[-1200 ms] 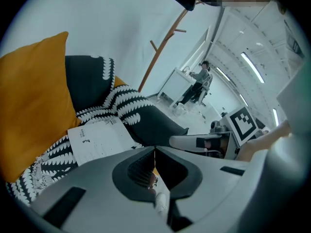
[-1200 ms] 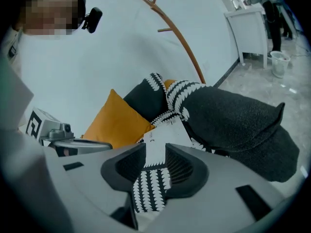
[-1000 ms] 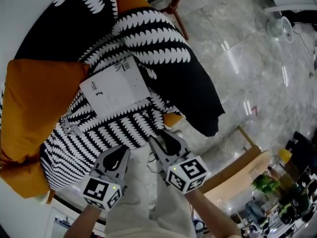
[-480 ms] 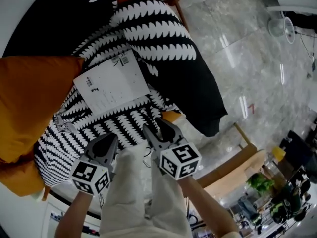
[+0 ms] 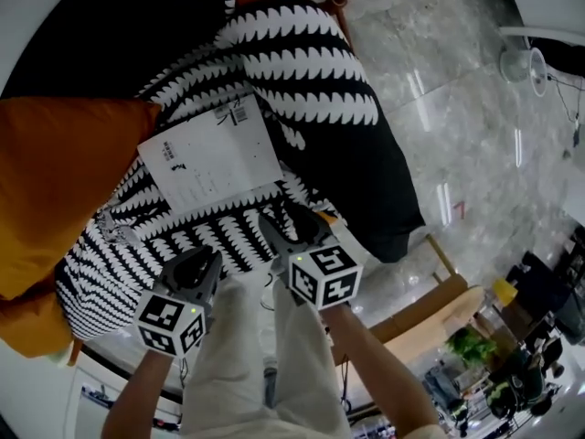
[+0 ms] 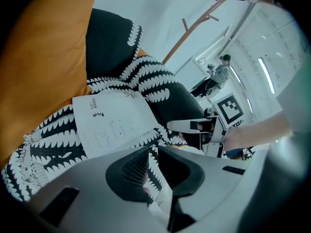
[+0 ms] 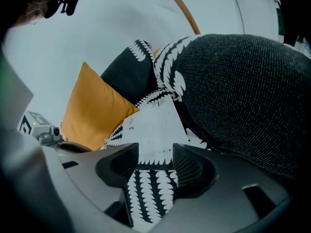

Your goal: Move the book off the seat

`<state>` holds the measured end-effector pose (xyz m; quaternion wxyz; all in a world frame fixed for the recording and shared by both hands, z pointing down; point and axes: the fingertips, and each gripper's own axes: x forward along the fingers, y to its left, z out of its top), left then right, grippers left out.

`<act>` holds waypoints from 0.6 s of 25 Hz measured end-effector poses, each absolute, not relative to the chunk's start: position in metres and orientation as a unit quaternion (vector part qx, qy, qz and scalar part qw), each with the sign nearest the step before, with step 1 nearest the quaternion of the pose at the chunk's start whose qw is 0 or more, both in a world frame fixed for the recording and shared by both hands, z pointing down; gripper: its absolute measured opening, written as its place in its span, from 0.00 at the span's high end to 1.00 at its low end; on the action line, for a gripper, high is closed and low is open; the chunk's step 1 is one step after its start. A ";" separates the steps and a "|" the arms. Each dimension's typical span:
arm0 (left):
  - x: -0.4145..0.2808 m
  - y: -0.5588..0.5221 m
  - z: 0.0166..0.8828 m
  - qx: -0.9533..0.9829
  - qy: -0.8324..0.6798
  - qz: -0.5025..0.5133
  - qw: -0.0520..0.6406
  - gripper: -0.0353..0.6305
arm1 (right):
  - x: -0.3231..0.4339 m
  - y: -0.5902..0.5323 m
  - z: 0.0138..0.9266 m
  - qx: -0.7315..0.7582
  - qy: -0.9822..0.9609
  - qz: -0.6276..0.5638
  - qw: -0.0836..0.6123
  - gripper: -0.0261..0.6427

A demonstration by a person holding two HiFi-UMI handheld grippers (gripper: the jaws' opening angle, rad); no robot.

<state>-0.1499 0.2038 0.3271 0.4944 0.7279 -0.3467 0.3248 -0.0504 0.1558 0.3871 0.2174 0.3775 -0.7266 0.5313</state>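
Two grippers hover just short of the white book (image 5: 212, 158), which lies flat on the black-and-white throw (image 5: 239, 238) ahead of both. The right gripper (image 5: 285, 223) has just been opening its jaws; they stand wide and empty. The left gripper (image 5: 203, 262) shows a narrow, empty gap.

Book (image 5: 210, 154) top clear; orange cushion (image 5: 64, 181) close on left.
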 end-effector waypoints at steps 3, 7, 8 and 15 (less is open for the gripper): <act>-0.148 0.206 0.334 0.728 -0.343 0.320 0.500 0.87 | -0.049 0.157 0.403 0.386 -0.715 0.541 0.218 0.66; -0.138 0.207 0.348 0.727 -0.329 0.320 0.510 0.81 | -0.047 0.154 0.422 0.395 -0.704 0.550 0.214 0.64; -0.135 0.207 0.351 0.728 -0.325 0.321 0.511 0.80 | -0.047 0.151 0.426 0.397 -0.704 0.547 0.215 0.64; -0.124 0.209 0.352 0.734 -0.314 0.317 0.512 0.79 | -0.045 0.119 0.450 0.420 -0.699 0.536 0.218 0.63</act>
